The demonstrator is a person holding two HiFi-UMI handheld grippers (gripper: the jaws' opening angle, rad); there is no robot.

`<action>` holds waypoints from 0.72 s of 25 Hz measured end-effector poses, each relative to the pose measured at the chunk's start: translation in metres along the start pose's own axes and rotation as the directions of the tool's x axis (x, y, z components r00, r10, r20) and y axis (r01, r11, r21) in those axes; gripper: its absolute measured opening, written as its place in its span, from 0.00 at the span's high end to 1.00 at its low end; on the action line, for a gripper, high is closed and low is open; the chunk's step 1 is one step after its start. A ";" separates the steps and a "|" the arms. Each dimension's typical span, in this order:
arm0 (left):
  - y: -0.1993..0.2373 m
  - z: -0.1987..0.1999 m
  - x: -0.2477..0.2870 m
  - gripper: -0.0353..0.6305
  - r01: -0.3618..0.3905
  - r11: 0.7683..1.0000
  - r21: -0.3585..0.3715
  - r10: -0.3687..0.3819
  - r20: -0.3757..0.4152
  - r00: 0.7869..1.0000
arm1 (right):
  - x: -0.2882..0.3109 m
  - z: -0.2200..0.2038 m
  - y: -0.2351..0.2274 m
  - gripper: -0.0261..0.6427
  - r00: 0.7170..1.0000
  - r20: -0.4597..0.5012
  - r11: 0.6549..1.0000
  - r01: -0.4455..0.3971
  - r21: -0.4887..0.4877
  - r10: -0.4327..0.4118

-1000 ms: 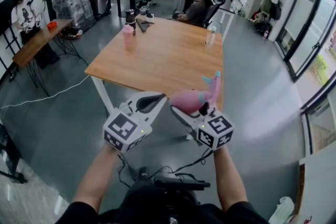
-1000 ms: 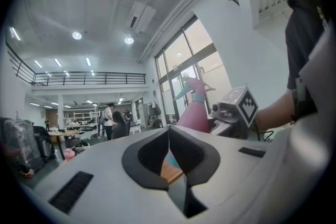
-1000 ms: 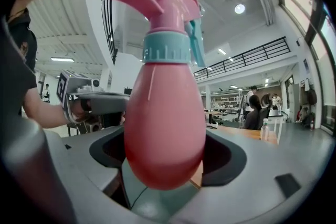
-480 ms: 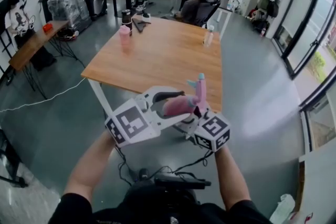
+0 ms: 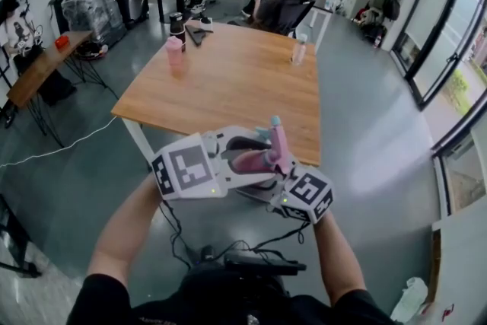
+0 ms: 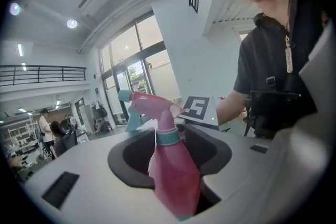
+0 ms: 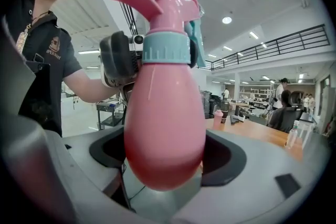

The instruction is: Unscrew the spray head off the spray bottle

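My right gripper (image 5: pixel 262 177) is shut on the body of a pink spray bottle (image 5: pixel 251 160) and holds it in the air in front of the table's near edge. In the right gripper view the bottle (image 7: pixel 164 113) fills the gap between the pads, with its teal collar (image 7: pixel 165 49) and pink spray head (image 7: pixel 157 0) above. My left gripper (image 5: pixel 242 151) has come in from the left. Its jaws have just been closing a little and stand wide around the bottle's neck (image 6: pixel 168 136). A gap shows on both sides, so the pads are not pressing.
Beyond my hands stands a wooden table (image 5: pixel 228 80) with a pink cup (image 5: pixel 174 51), a dark tumbler (image 5: pixel 176 23) and a clear bottle (image 5: pixel 299 49) near its far side. People sit and stand at the back (image 5: pixel 278 0). Cables lie on the floor (image 5: pixel 228 255).
The left gripper swung right to the bottle, and its jaws went from shut to wide around the neck. The right gripper carried the bottle left and slightly lower.
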State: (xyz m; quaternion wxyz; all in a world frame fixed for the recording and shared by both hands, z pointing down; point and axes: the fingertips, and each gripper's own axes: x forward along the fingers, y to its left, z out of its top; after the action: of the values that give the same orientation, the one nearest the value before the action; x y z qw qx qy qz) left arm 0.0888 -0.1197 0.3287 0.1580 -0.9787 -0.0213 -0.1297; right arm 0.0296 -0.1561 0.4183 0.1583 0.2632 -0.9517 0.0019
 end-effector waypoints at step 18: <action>0.037 -0.015 -0.012 0.75 -0.100 0.995 -0.014 0.100 0.014 0.995 | 0.025 0.002 -0.038 0.36 0.984 -0.059 0.985 0.168 -0.027 -0.169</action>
State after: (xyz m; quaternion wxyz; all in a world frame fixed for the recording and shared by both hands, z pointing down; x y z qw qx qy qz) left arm 0.0767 -0.1599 0.3282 0.1577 -0.9804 0.0276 -0.1145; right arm 0.0280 -0.2018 0.4205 0.1896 0.3408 -0.9207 -0.0141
